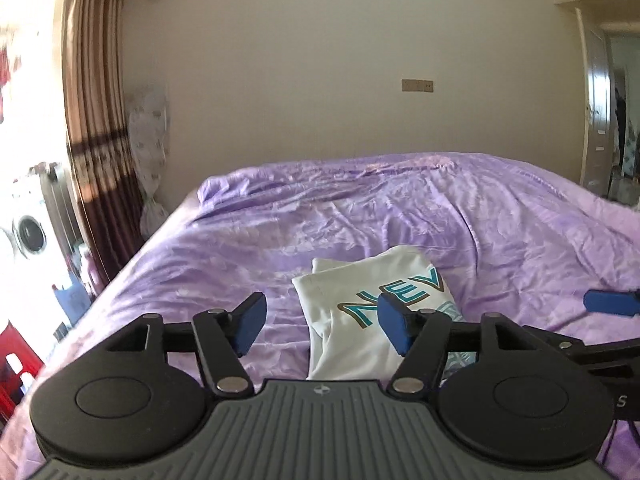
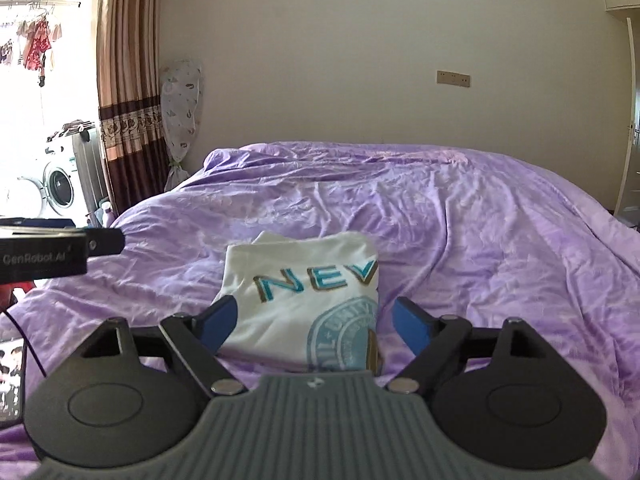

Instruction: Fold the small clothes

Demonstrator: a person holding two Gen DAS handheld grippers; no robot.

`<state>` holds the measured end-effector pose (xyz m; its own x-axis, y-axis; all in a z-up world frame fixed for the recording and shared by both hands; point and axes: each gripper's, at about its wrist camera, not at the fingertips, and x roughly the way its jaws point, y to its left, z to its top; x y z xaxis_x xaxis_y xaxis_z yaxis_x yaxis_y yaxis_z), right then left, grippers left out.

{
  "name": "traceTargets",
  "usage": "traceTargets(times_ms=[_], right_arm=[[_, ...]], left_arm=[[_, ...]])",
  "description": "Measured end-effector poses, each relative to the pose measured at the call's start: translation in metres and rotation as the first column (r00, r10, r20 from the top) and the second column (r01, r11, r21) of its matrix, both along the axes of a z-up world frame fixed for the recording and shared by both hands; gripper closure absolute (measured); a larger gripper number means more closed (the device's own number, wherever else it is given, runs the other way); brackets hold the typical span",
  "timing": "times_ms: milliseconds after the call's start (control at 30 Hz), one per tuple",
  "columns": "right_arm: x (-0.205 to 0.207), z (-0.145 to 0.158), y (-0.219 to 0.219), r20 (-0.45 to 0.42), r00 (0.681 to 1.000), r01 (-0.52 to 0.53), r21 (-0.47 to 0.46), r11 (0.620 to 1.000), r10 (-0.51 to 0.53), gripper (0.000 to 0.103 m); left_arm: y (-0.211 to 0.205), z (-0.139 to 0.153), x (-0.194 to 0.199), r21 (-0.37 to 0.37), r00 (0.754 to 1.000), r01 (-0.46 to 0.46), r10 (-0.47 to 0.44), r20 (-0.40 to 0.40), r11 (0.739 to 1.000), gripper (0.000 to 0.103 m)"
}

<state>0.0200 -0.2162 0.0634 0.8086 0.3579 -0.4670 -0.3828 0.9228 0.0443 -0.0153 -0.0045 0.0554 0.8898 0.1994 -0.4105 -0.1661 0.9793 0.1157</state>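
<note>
Grippers, left gripper (image 1: 322,322) and right gripper (image 2: 314,322), are hovering with jaws apart and empty near the folded white T-shirt (image 2: 304,300) on the purple bedsheet (image 2: 480,240), so any tidying pinch is best taken at its near edge.

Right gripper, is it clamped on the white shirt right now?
No, the right gripper is open above the folded white shirt.

daylight floods from blown-out window (image 2: 36,80); edges perhaps blurred, fisheye-bent
</note>
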Motion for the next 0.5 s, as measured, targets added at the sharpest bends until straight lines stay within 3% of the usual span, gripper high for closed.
traceTargets(times_ms=[133,333,500], right_arm=[[-0.016,-0.014,0.004,0.018,1.000,0.004,-0.030,1.000,-0.003,0.022],[-0.008,-0.045,0.011,-0.086,0.996,-0.017,-0.077,0.997,0.010,0.022],[0.000,-0.062,0.012,-0.160,0.987,-0.023,-0.084,0.996,0.009,0.022]], left_arm=[[-0.007,-0.023,-0.002,-0.018,0.997,0.008,-0.010,-0.071,1.000,0.025],[0.002,-0.055,0.010,-0.085,0.971,-0.040,0.018,-0.237,0.996,0.025],[0.007,-0.063,0.008,-0.103,0.962,-0.057,0.027,-0.271,0.993,0.025]])
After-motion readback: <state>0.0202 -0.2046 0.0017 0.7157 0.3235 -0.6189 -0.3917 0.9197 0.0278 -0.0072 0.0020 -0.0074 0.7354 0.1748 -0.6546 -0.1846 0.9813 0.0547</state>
